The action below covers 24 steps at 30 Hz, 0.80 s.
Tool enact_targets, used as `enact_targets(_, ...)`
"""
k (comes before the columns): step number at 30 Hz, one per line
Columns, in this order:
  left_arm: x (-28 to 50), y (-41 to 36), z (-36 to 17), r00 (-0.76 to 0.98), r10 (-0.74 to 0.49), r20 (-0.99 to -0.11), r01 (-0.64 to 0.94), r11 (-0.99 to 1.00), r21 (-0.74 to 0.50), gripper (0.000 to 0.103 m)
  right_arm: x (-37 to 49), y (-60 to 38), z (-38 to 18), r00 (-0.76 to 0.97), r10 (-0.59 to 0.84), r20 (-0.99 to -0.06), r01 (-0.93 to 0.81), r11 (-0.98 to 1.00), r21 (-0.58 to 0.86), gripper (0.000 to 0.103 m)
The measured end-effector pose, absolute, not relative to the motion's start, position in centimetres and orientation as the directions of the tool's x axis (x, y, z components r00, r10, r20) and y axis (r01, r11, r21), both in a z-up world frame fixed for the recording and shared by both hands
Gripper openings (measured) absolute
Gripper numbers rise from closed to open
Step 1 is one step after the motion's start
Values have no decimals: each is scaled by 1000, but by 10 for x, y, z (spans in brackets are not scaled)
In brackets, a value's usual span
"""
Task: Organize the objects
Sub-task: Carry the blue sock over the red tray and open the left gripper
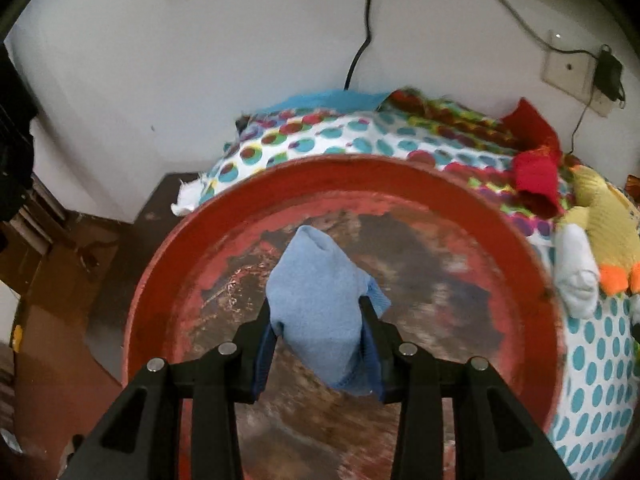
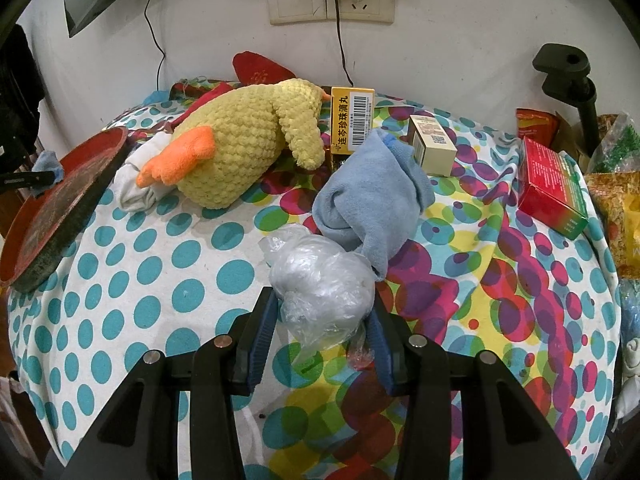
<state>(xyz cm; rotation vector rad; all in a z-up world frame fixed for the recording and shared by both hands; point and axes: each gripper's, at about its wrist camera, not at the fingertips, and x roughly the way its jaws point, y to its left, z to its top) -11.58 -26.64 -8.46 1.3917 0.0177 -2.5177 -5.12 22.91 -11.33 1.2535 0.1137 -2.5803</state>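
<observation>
My left gripper (image 1: 316,304) is shut on a light blue sock (image 1: 316,288), whose toe sticks up between the fingers. It hangs over the worn bottom of a round red tray (image 1: 360,168). In the right wrist view that tray (image 2: 60,208) lies at the left edge of the dotted tablecloth (image 2: 168,280), with the sock (image 2: 48,162) above it. My right gripper (image 2: 322,294) is shut on a crumpled clear plastic bag (image 2: 320,284) just over the cloth. A second light blue sock (image 2: 372,196) lies right behind the bag.
A yellow plush duck (image 2: 240,144) lies on a white sock (image 2: 136,188) beside the tray. Behind stand a yellow box (image 2: 352,120) and a beige box (image 2: 432,146); a red box (image 2: 552,188), snack bags and a black stand (image 2: 568,76) are at the right. Wall sockets (image 2: 332,4) hold cables.
</observation>
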Motion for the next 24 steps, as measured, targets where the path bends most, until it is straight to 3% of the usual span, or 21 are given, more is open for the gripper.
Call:
enact_targets(7, -125, -299, -93, -486, -241, -840, 266, -956, 121, 41, -51, 229, -113, -589, -206, -781, 274, -961, 47, 42)
enact_targets(14, -120, -292, -101, -467, -270, -842, 222, -958, 184, 52, -51, 227, -113, -591, -195, -783, 273, -961, 34, 42)
enact_targets(24, -107, -303, -90, -494, -272, -826, 290, -947, 139, 52, -51, 225, -113, -590, -195, -783, 273, -961, 33, 43)
